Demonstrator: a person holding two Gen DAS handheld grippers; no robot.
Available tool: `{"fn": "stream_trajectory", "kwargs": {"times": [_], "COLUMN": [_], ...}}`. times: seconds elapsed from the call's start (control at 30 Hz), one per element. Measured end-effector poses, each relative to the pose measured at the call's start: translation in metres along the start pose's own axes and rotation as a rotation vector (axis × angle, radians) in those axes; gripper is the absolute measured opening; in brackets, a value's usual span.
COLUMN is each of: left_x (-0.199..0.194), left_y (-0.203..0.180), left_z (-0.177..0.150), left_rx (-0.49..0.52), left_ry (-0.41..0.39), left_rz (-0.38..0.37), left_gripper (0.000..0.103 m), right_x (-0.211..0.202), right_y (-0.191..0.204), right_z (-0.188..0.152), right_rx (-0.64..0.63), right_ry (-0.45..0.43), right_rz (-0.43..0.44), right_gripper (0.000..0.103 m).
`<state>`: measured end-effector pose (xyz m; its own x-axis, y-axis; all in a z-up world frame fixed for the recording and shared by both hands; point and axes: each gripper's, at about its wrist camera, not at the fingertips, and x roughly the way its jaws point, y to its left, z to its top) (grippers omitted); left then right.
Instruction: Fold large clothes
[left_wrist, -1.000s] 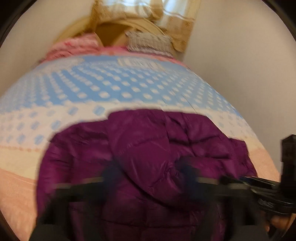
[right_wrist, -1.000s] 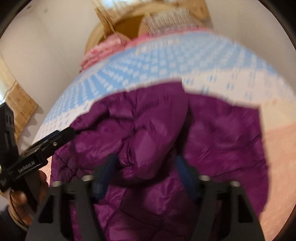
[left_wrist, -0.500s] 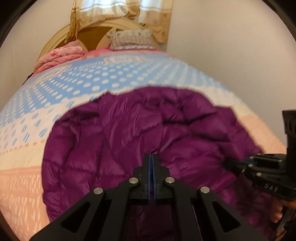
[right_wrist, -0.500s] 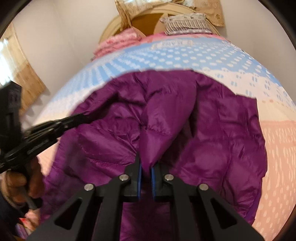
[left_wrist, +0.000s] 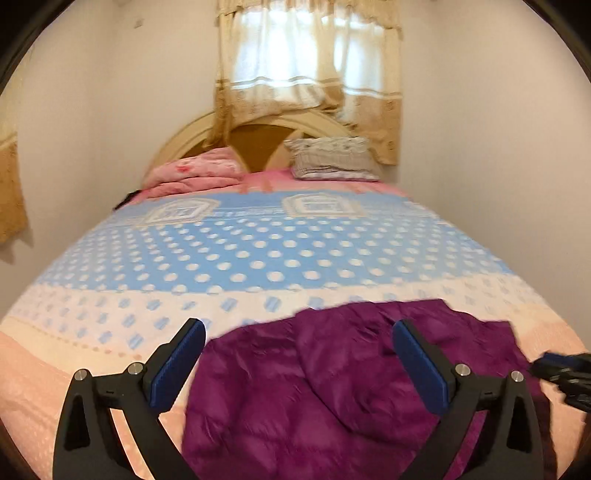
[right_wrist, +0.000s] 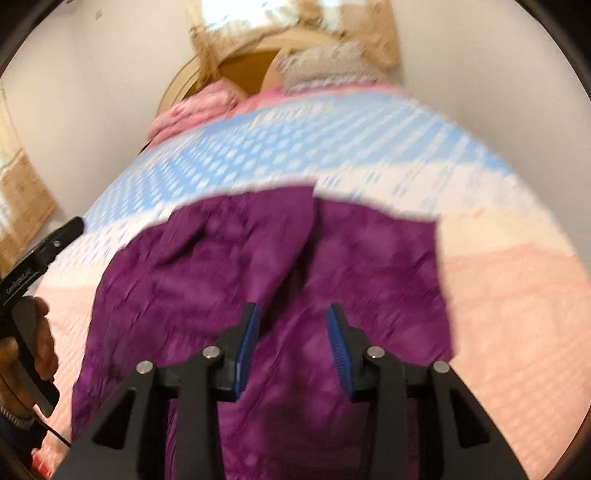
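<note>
Item: purple padded jacket (left_wrist: 332, 387), lying bunched at the near edge of the bed (left_wrist: 258, 258).
Left gripper (left_wrist: 299, 365): jaws opening, wide, nothing between.
Right gripper (right_wrist: 291, 350): jaws opening, half apart, empty.
Relation: jacket lies below and ahead of both grippers, equally near.

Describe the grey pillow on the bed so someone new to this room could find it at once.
Start at the curtained window, then drop to the arched headboard below it. The grey pillow leans there on the right, beside folded pink bedding. It is the only grey, striped thing among pink, blue and purple.
</note>
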<state>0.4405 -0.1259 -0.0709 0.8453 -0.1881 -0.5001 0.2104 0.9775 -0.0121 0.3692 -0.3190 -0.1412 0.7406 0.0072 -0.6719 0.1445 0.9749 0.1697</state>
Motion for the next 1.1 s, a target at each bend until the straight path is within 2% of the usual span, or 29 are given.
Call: {"fn": "stream_trajectory", "kwargs": {"times": [0.13, 0.23, 0.37, 0.53, 0.73, 0.93, 1.1], "left_x": [0.047, 0.079, 0.117, 0.153, 0.158, 0.16, 0.159], "left_y": [-0.015, -0.029, -0.036, -0.028, -0.029, -0.039, -0.036], "left_z": [0.0, -0.014, -0.045, -0.07, -0.071, -0.072, -0.072], "left_rx": [-0.019, 0.032, 0.076, 0.016, -0.007, 0.026, 0.027], "left_ry": [0.044, 0.082, 0.179, 0.326, 0.364, 0.361, 0.36], "left_rz": [0.21, 0.299, 0.312, 0.259, 0.228, 0.264, 0.265], "left_gripper": [0.101, 0.101, 0.101, 0.101, 0.101, 0.102, 0.102], "right_x": [0.024, 0.059, 0.101, 0.138, 0.141, 0.148, 0.151], "right_y": [0.026, 0.042, 0.041, 0.022, 0.016, 0.021, 0.025], "right_z": [0.031, 0.042, 0.032, 0.001, -0.003, -0.002, -0.001], "right_rx": [0.043, 0.041, 0.046, 0.05, 0.069, 0.065, 0.051], "right_ry": [-0.053, -0.091, -0.053, 0.035, 0.04, 0.045, 0.052], "right_rz": [-0.028, -0.072, -0.093, -0.109, -0.094, -0.102, -0.123], "right_gripper": [0.042, 0.042, 0.041, 0.041, 0.041, 0.041, 0.041]}}
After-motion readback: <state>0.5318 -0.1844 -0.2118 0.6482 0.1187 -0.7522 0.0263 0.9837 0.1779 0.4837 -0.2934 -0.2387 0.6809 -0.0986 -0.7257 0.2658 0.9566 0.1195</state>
